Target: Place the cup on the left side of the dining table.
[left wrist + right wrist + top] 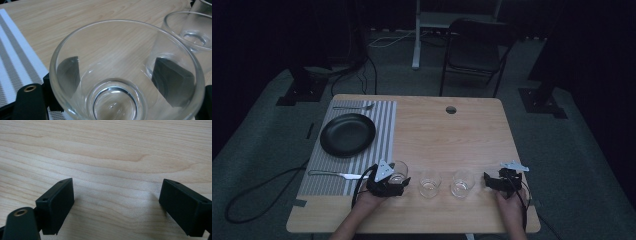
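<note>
Glass: we see 3 tumblers along the tabletop's near edge. Left gripper (398, 181) straddles the leftmost tumbler (125, 72), contact uncertain; right gripper (117, 207) gapes empty. Placemat (384, 120) lacks a glass.

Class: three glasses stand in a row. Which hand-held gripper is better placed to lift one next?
Left. The left hand-held gripper has its jaws around the leftmost glass; the right hand-held gripper is open over bare table.
</note>
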Motion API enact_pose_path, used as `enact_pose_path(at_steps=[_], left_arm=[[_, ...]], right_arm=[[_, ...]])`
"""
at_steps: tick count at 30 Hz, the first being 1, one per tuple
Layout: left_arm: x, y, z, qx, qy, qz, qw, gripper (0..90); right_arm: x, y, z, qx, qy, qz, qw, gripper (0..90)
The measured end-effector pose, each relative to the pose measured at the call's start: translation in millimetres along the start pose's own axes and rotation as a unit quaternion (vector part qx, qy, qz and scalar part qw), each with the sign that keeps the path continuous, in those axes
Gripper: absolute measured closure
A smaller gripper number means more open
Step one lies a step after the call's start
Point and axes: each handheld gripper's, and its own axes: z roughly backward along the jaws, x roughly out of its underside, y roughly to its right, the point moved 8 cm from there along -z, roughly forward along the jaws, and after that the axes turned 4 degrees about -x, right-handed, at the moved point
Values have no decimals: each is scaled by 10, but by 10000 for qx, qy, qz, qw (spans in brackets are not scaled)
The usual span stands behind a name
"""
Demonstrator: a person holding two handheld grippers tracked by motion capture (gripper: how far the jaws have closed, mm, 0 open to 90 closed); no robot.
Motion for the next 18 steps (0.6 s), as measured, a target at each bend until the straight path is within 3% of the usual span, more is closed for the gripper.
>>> enact_pose_path(at_steps=[7,18], left_arm=[[-27,-139,55,-91,37,25,9999,203],[-56,-419,123,-485,30,211,9986,203]], right_arm=[[0,2,0,2,-3,11,10000,123],[0,2,0,3,0,17,10000,123]])
